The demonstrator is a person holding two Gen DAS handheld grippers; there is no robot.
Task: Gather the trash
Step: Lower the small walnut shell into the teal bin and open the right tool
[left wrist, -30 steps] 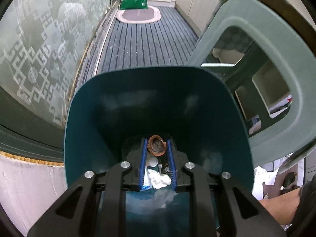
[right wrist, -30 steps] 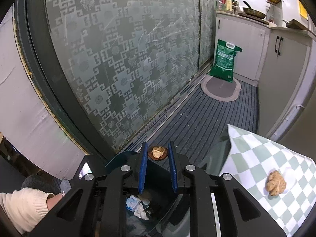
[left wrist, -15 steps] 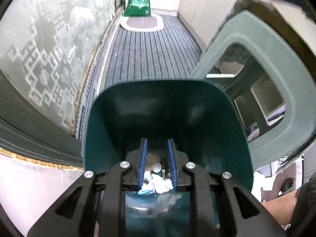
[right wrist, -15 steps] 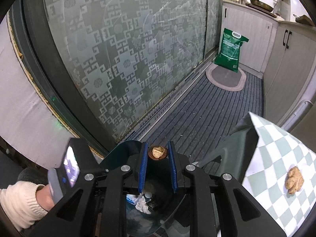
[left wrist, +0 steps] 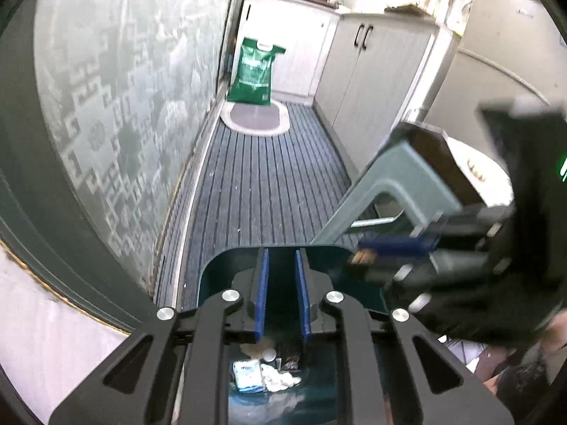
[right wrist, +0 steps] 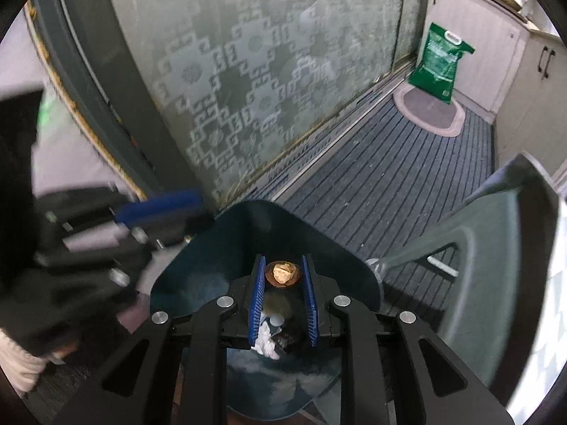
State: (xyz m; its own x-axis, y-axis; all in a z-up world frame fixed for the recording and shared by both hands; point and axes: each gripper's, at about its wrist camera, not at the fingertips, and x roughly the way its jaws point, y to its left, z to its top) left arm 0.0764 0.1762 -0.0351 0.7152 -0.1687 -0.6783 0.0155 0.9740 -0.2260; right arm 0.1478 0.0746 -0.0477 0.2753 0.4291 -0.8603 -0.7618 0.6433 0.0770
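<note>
Below both tools sits a dark teal plastic waste bin (right wrist: 198, 276), its curved rim rising just ahead of the fingertips in each view. The right hand-held gripper (right wrist: 282, 272) pinches a small brown nut shell with a pale crumb inside (right wrist: 282, 273) between its blue pads, directly over the bin's mouth and inside the line of the rim. Beneath that shell, at the bin's bottom, lie a crumpled white tissue (right wrist: 265, 341), a white bottle cap (right wrist: 277, 318) and some dark scraps. The left hand-held gripper (left wrist: 281, 276) has nothing between its blue pads, and its jaws are closing with a narrow slot remaining; its tips stand level with the bin's far rim (left wrist: 226, 258). Under it, on the bin floor, a small blue-and-white packet (left wrist: 248, 379) lies just beside the tissue. From the left view, the right tool reaches in from the right, blurred, its tip over the rim's right corner, near but apart from the left fingers. A grey-green plastic stool (left wrist: 400, 177) stands touching or just beside the bin on the right. Ahead of both tools a striped grey floor mat (left wrist: 269, 177) runs as an open lane between the patterned frosted glass door (right wrist: 248, 71) on the left and pale cabinets (left wrist: 375, 81) on the right, ending at a green sack (left wrist: 255, 71) on an oval rug (left wrist: 255, 120).
</note>
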